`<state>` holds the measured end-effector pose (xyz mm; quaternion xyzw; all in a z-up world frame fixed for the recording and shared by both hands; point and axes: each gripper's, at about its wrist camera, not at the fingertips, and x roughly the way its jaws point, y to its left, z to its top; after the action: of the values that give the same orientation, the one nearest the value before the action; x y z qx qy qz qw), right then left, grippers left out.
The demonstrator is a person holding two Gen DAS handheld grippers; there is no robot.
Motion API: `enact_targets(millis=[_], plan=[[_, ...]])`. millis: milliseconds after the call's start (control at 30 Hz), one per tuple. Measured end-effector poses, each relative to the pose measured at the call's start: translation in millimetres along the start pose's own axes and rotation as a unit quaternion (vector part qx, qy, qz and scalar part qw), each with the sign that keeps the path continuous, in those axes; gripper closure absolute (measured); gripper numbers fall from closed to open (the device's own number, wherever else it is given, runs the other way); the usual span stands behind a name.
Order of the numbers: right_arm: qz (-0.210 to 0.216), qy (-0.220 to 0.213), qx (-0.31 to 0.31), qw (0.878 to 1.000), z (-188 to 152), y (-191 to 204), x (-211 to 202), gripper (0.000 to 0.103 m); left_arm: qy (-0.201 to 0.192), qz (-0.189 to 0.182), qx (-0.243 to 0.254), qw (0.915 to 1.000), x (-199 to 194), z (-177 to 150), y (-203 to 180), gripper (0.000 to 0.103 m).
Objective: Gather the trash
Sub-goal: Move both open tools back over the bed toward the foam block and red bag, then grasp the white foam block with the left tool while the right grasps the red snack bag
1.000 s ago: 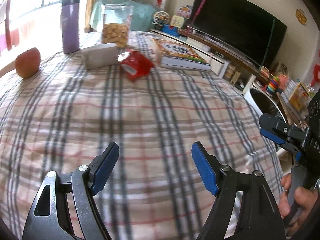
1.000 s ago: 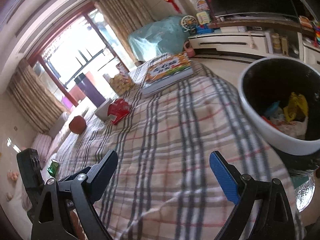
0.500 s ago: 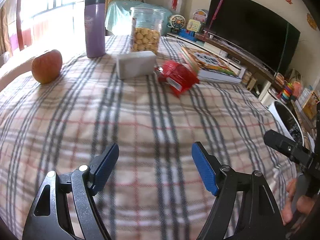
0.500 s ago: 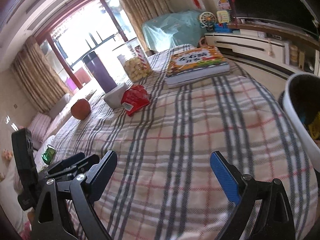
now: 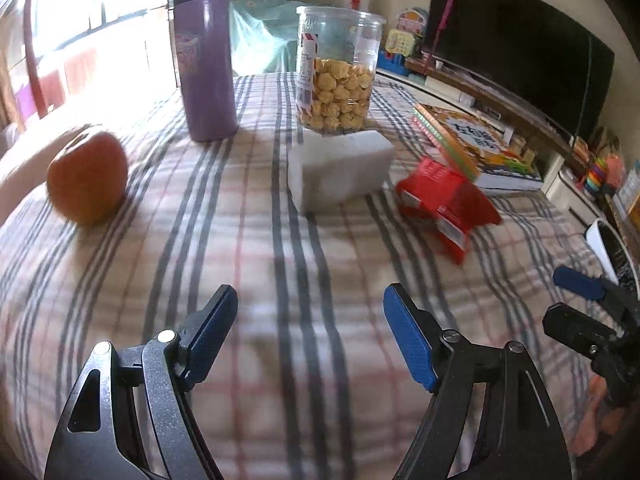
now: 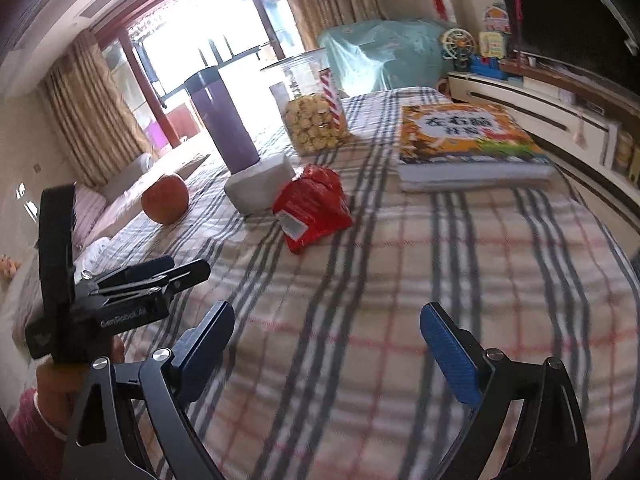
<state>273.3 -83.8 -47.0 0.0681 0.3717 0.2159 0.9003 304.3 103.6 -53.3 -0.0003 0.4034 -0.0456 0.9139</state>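
A crumpled red snack wrapper (image 5: 444, 204) (image 6: 314, 208) lies on the plaid tablecloth, beside a white block (image 5: 340, 168) (image 6: 258, 188). My left gripper (image 5: 309, 294) hovers over bare cloth short of both, open with nothing between its blue pads. My right gripper (image 6: 328, 310) is also open and empty, with the wrapper ahead and slightly left of it. In the left wrist view the right gripper (image 5: 560, 296) shows at the right edge; in the right wrist view the left gripper (image 6: 186, 266) shows at the left, held by a hand.
At the far side of the table (image 5: 280, 360) stand a purple flask (image 5: 206, 60), a clear jar of snacks (image 5: 338, 76), an apple (image 5: 86, 178) and a picture book (image 5: 476, 144). A white-rimmed bin (image 5: 600, 240) sits off the table's right edge. A TV unit runs behind.
Both grippers have moved forward across the table toward the wrapper, which now looks larger and closer. The bin has slid out of the right wrist view. Both stay open.
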Motion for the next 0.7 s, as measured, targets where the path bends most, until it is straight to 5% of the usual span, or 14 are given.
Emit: enact_targets(millis=[533,567,667,700], plan=[[-0.007,0.021,-0.021,1.000,50,-3,76,0.014,0.018,-0.046,0.078,0.9958,67,58,5,0.025],[-0.006,0.024,-0.019,0.999,50,-4,79,0.022,0.017,-0.050,0.084,0.9951,67,59,2,0.027],[0.005,0.030,-0.013,0.999,49,-7,81,0.041,0.016,-0.058,0.103,0.9929,68,57,-5,0.058],[0.008,0.027,-0.013,1.000,49,-7,80,0.044,0.017,-0.053,0.106,0.9928,69,56,-7,0.059]])
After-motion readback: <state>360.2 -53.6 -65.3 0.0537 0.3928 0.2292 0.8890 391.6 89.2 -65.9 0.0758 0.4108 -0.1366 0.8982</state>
